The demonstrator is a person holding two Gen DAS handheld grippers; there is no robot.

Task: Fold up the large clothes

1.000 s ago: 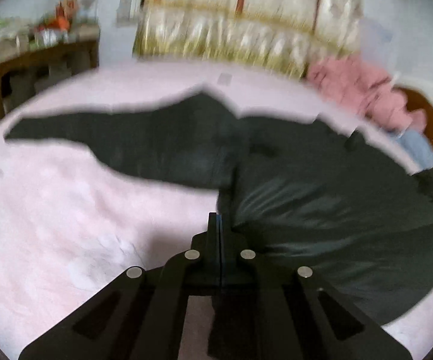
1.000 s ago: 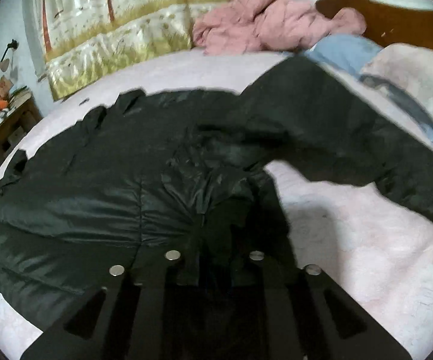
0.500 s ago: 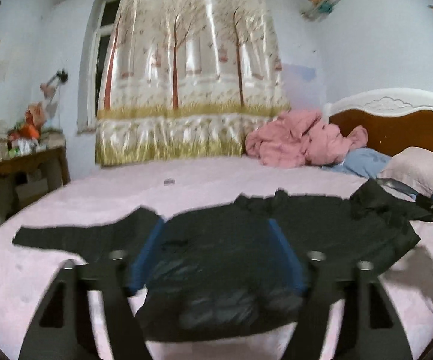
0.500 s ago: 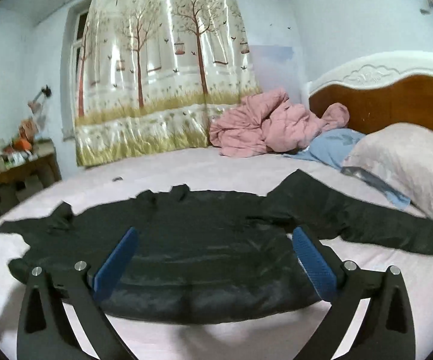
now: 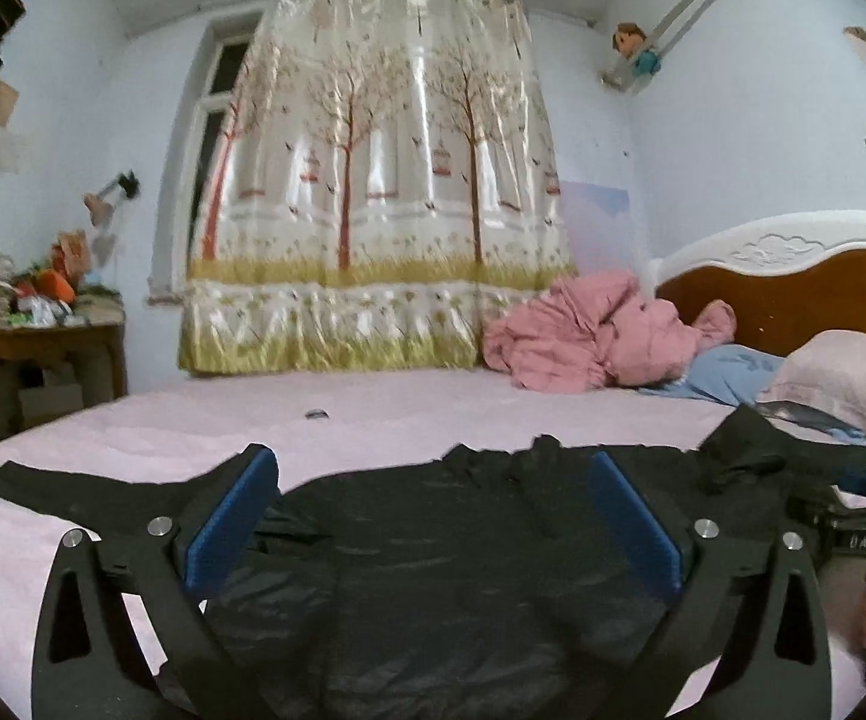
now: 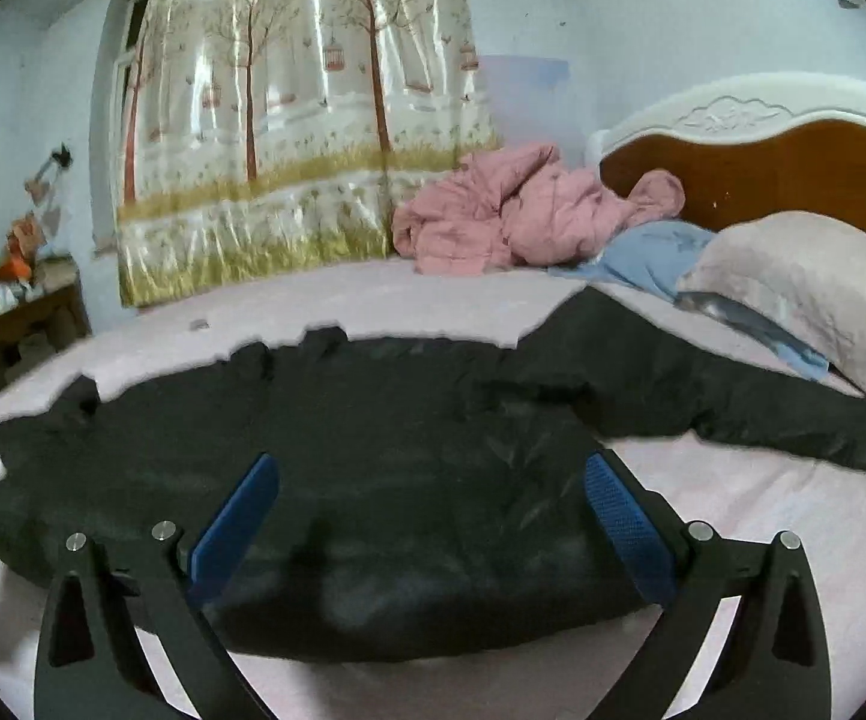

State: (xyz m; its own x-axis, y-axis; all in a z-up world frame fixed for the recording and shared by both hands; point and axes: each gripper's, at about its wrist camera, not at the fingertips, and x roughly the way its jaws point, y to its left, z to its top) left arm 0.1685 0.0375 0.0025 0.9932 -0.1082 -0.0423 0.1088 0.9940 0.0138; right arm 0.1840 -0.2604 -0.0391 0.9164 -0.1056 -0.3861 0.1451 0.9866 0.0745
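A: Left wrist view, status?
B: Left claw (image 5: 433, 516) wide open, empty. Black jacket (image 5: 433, 570) lies flat at the bed (image 5: 72, 552) near edge.
A: Right wrist view?
B: Right claw (image 6: 429, 516) wide open, empty. Padded jacket (image 6: 372, 450) appears soft, slippery; pinch sleeve cuff (image 6: 853, 438).

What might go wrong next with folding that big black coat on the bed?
The shiny black padded jacket looks slippery and thick, so it may slide from the open right gripper or the open left gripper. Its long right sleeve reaches the pale pink pillow and might snag there.
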